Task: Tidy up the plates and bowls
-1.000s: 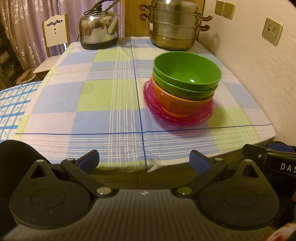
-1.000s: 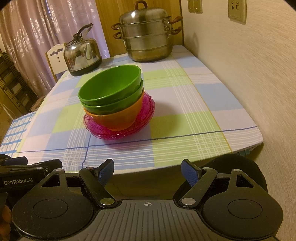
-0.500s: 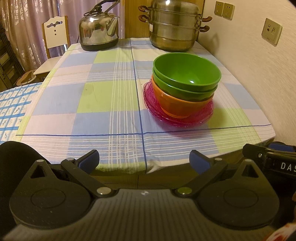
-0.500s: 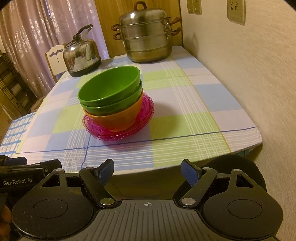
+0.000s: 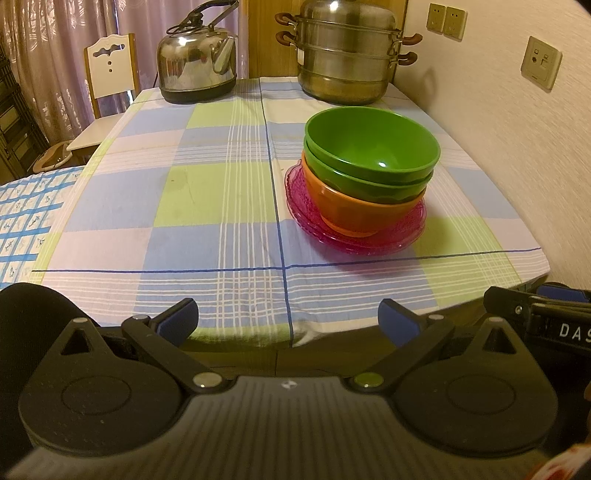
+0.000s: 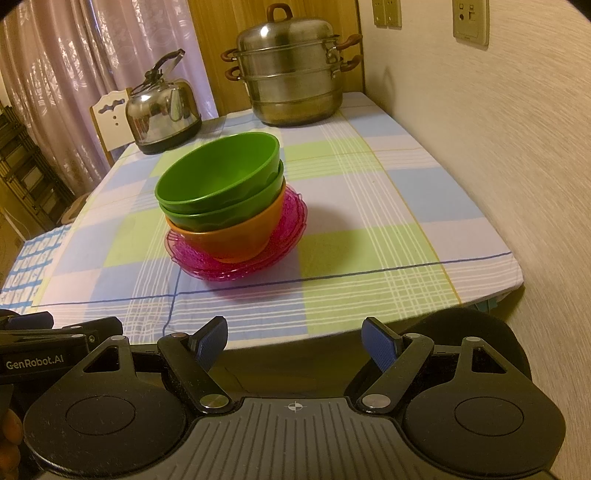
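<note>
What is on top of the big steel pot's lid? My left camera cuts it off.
Observer: A brown loop handle sits on the lid of the stacked steel steamer pot.
Operator: Are the other jaws holding anything?
Observer: No. The right gripper is open and empty. It is not touching the bowls.

Two green bowls (image 5: 373,155) nest in an orange bowl (image 5: 354,214) on pink plates (image 5: 306,210), on the checked tabletop (image 5: 184,199).
</note>
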